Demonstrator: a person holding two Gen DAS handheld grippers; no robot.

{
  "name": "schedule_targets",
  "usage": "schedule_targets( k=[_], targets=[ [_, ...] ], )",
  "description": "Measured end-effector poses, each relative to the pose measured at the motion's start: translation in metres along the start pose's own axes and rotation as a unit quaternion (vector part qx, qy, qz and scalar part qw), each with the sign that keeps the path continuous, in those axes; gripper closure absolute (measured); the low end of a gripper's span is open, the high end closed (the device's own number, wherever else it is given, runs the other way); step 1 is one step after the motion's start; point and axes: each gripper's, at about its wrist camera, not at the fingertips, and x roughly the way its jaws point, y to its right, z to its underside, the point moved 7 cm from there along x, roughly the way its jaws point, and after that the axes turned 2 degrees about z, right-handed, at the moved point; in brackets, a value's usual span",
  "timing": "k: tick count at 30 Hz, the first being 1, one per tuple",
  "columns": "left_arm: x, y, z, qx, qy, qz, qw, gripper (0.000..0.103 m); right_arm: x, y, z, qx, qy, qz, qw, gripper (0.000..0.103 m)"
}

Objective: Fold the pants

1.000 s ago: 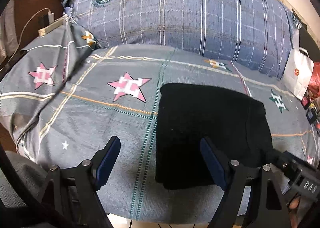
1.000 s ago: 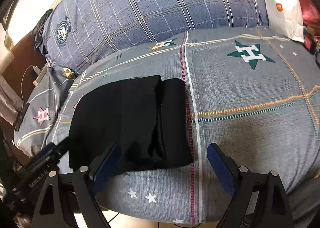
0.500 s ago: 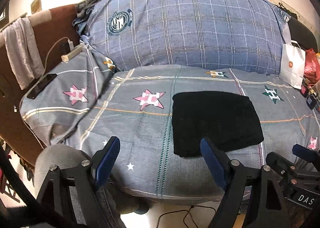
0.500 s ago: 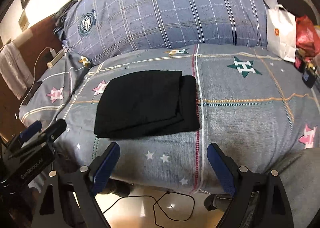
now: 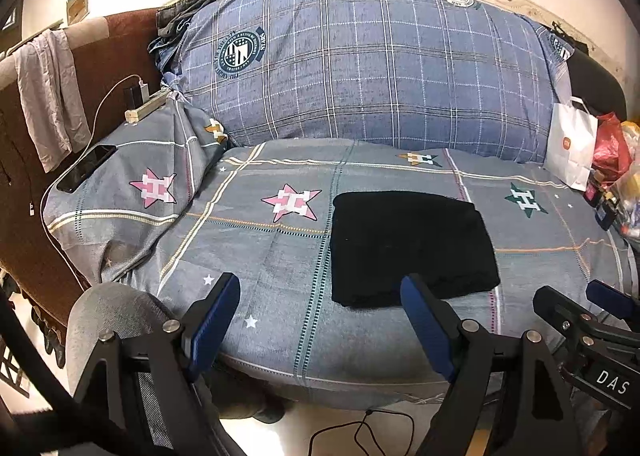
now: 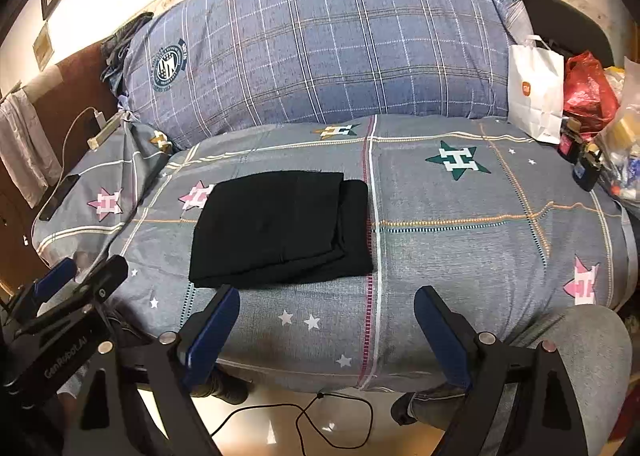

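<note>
Both grippers have pulled back: left gripper (image 5: 320,320) and right gripper (image 6: 327,330) gape empty; folded black pants (image 6: 280,228) (soft, light) at frame centre suit edge pinching.

A lived-in home bedroom; a bed (image 5: 256,256) with starred sheet; big plaid pillow (image 5: 360,72); charging phone (image 5: 86,168); shopping bags (image 6: 536,92).

pants (image 6: 280,228): plain black | bedspread (image 6: 460,256): grey, thin white and orange lines, pink and green stars (each bearing a white H) | pillow (image 6: 340,44): blue plaid, round navy crest | paper bag (image 6: 534,92): white, orange logo | gripper pads (image 5: 212,320): blue
</note>
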Motion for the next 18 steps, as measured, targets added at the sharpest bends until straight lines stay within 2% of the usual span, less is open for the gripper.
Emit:
schedule_targets(
  k=[10,18],
  targets=[
    [-0.033,-0.003,0.0,0.003,0.014,0.016,0.9998,0.02,-0.037,-0.006,0.002,-0.003,0.025,0.006,1.0,0.012],
    [-0.007,0.0,0.003,0.006,-0.008,0.015,0.9998,0.02,-0.023,-0.011,-0.004,-0.004,0.019,0.002,1.0,0.012]
  ],
)
